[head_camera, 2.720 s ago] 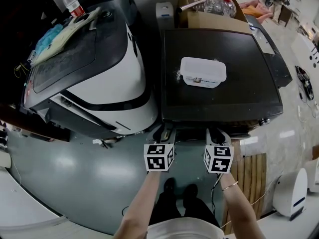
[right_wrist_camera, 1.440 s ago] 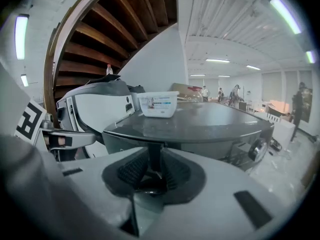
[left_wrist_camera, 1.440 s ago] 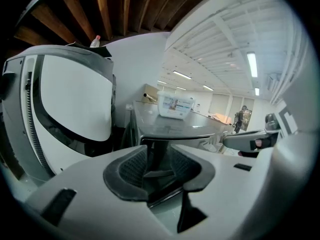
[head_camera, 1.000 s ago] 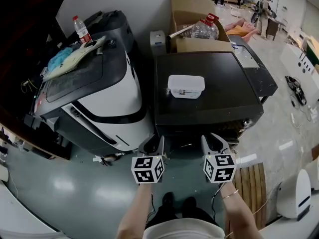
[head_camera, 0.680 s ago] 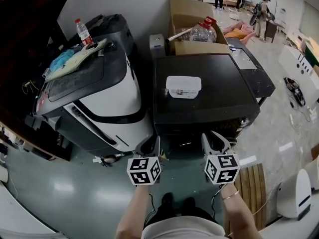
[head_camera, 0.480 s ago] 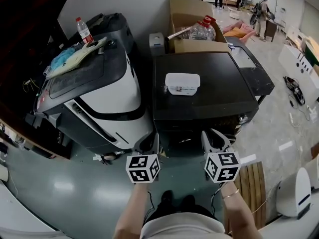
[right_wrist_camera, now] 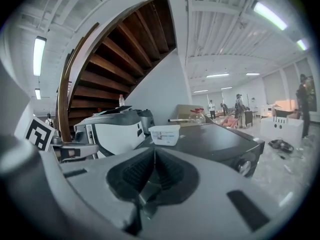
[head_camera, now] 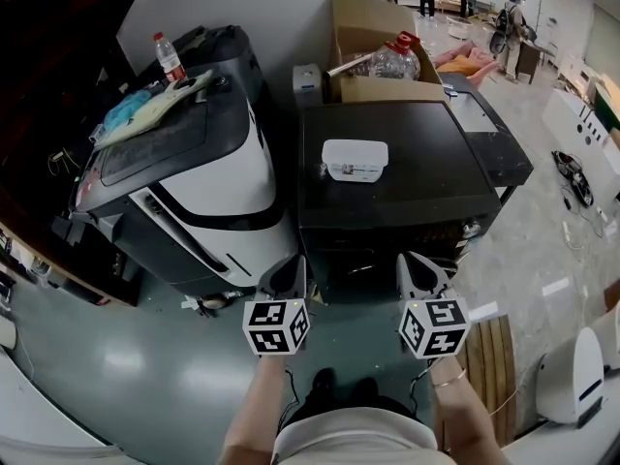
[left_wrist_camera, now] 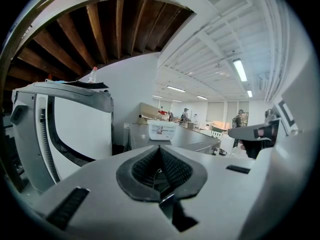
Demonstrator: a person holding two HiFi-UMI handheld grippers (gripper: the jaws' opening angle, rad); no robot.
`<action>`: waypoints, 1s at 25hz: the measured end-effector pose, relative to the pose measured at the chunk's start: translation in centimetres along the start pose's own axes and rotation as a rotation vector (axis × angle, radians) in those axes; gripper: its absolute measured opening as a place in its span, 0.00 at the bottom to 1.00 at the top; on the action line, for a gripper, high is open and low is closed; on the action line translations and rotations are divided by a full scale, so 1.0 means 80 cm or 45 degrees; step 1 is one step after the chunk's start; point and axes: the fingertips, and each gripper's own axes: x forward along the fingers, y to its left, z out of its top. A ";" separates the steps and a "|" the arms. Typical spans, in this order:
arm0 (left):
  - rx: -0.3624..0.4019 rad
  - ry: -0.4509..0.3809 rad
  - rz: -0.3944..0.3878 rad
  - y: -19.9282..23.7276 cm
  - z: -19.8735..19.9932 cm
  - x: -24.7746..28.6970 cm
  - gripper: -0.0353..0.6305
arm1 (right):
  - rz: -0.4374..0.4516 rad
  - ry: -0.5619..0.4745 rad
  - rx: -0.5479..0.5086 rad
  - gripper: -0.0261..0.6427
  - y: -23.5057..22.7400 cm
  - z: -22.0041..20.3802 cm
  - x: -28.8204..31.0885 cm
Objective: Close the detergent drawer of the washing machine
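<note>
Your left tongs [head_camera: 288, 273] have just closed empty (right tongs [head_camera: 417, 271] shut too); the black washing machine [head_camera: 455, 172] stands straight ahead, equally near both.

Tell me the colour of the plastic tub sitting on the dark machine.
White tub, with a label on its side; head view shows it best.
</note>
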 end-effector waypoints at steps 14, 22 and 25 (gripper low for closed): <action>0.023 -0.023 0.005 -0.004 0.008 -0.008 0.05 | 0.027 -0.012 -0.026 0.04 0.003 0.003 -0.006; 0.015 -0.024 0.016 -0.002 0.009 -0.006 0.05 | 0.018 -0.010 -0.027 0.04 0.001 0.005 -0.005; 0.017 -0.019 0.019 -0.003 0.008 -0.006 0.05 | 0.015 -0.011 -0.027 0.04 0.000 0.004 -0.005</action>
